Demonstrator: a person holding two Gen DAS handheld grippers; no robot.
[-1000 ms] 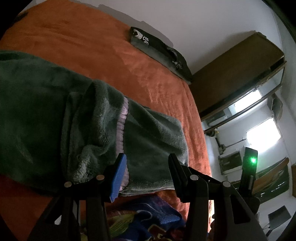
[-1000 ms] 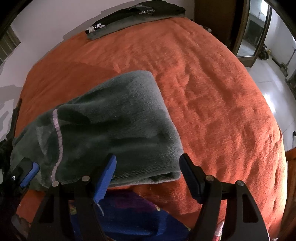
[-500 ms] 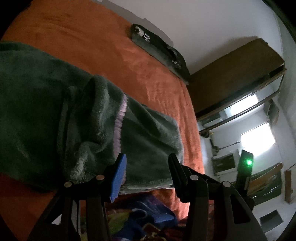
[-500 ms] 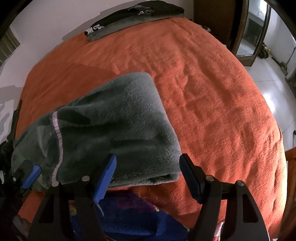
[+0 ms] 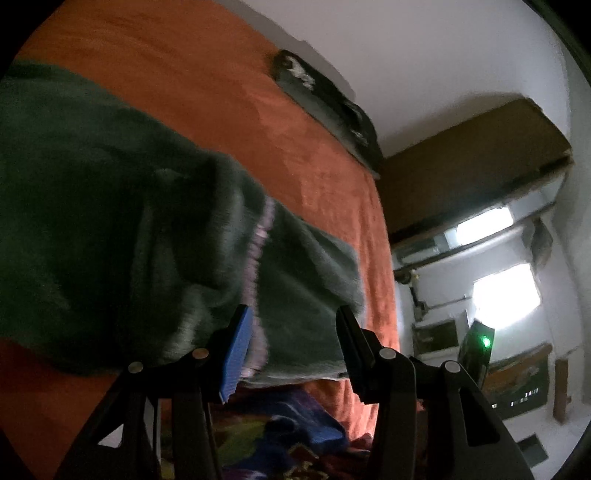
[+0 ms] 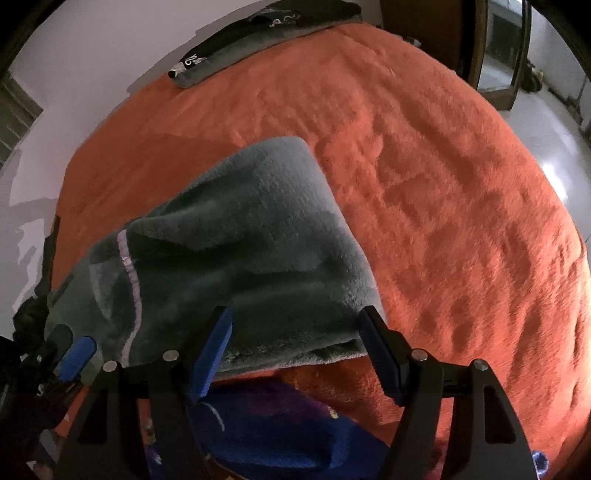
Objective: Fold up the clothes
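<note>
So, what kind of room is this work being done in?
Most likely a bedroom in a home. The green fleece garment lies on a wide bed with an orange bedspread. Folded dark clothes rest at its far edge against the wall, and a wooden wardrobe stands beside it.

White print on dark folded garment [image 6: 236,48] at bed's far edge — illegible; no other txt.

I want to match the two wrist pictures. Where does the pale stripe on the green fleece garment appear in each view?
Left wrist: the pale stripe runs down the centre, ending beside the blue pad of the left tool.
Right wrist: the stripe is at the left, on the green fleece garment.
Shared landmark: the dark folded clothes at the far bed edge.
</note>
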